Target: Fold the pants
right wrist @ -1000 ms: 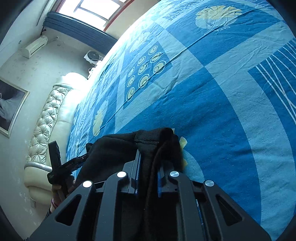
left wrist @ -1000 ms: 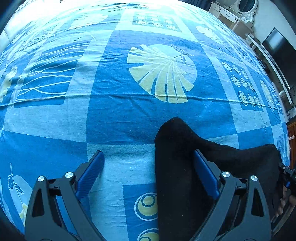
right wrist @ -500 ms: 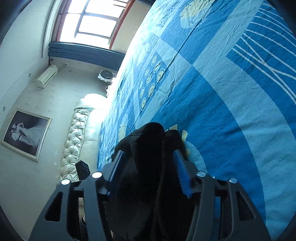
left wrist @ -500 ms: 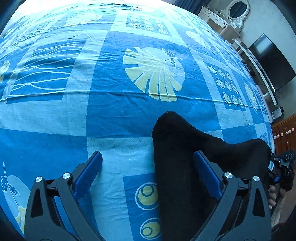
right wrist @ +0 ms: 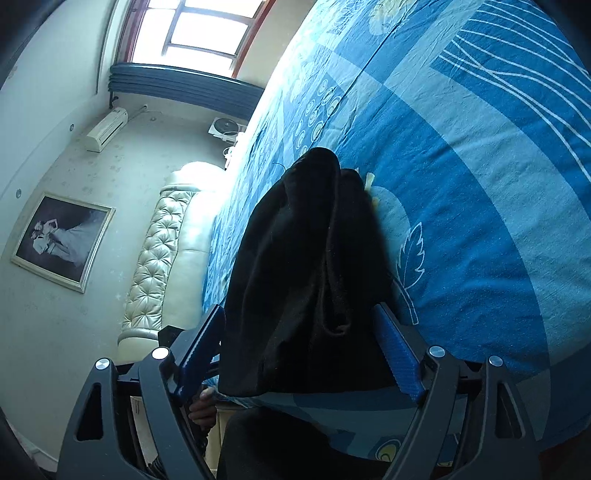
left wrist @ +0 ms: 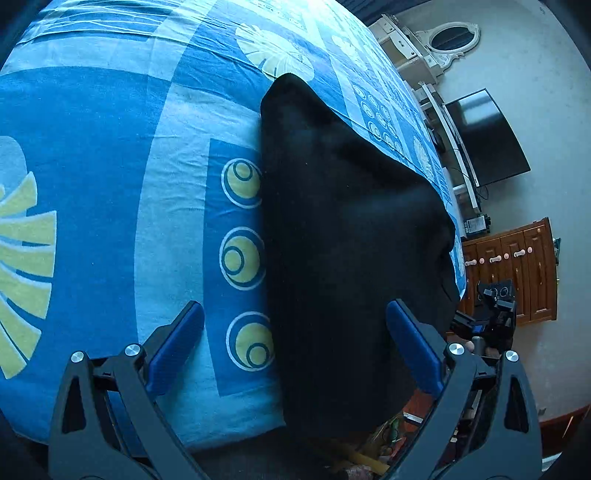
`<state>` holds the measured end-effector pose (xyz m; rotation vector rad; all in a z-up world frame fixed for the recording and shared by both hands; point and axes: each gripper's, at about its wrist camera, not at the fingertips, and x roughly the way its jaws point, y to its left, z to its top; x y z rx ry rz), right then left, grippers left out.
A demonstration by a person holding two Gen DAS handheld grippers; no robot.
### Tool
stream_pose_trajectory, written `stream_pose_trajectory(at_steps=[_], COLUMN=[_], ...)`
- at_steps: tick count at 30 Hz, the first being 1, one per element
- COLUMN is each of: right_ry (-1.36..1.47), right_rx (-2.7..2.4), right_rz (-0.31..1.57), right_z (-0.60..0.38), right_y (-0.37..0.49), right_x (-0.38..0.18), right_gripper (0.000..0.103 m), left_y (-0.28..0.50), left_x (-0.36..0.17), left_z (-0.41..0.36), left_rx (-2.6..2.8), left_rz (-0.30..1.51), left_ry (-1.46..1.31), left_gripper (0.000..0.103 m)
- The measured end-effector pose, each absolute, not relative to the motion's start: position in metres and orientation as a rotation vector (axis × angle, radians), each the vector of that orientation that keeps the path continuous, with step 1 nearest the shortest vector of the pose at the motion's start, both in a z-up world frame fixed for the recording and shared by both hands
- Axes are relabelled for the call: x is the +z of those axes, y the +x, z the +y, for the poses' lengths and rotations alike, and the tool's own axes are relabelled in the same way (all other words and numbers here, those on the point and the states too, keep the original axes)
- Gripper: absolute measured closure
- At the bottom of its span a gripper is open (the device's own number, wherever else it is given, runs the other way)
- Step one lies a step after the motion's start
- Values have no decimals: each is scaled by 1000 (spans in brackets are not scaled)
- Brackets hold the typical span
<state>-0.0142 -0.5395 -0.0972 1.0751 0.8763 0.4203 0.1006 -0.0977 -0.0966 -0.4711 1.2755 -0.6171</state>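
The black pants (left wrist: 340, 240) lie folded in a thick bundle on the blue patterned bed sheet (left wrist: 110, 155), near the bed's edge. My left gripper (left wrist: 295, 347) is open and empty; its right finger (left wrist: 413, 347) hovers over the pants and its left finger (left wrist: 177, 347) over the sheet. In the right wrist view the pants (right wrist: 306, 266) sit heaped between the jaws of my right gripper (right wrist: 299, 350). Those jaws are opening, and the pads stand beside the cloth without pressing it. The right gripper (left wrist: 491, 314) also shows beyond the pants.
The bed edge (left wrist: 240, 432) runs just below the left gripper, with clutter on the floor under it. A TV (left wrist: 487, 140), a wooden cabinet (left wrist: 517, 258) and a mirror dresser (left wrist: 443, 40) stand past the bed. A tufted headboard (right wrist: 162, 251) and a window (right wrist: 199, 29) lie opposite.
My right gripper was shut on the pants and now stands wide, with the bundle resting on the bed. My left gripper, still open, has drawn back to the bed edge and swung right.
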Motion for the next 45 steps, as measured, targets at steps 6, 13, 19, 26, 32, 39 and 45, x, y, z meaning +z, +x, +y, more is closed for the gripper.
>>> stream_pose_trajectory(at_steps=[6, 13, 19, 26, 32, 39, 45], right_ry=[1091, 1061, 1028, 975, 977, 956, 929], right_rx=[460, 427, 391, 373, 355, 374, 412], right_rz=[874, 883, 984, 970, 945, 943, 972], right_z=[-538, -541, -534, -516, -514, -503, -483], right_y=[-18, -19, -16, -11, -14, -12, 0], right_x=[-100, -101, -113, -123, -123, -116, -117], right_gripper=[21, 21, 21, 47, 51, 51, 51], left_y=[93, 92, 90, 90, 86, 79, 78], left_x=[-106, -107, -109, -109, -101, -83, -77], left_z=[-110, -134, -130, -132, -136, -137, -112], left_rx=[-688, -675, -667, -659, -632, -572, -525], left_rz=[1303, 1285, 1285, 1290, 1266, 1190, 1170], left_ry=[-559, -489, -500, -493, -423, -276, -255], left_gripper=[5, 7, 20, 49, 60, 62, 63])
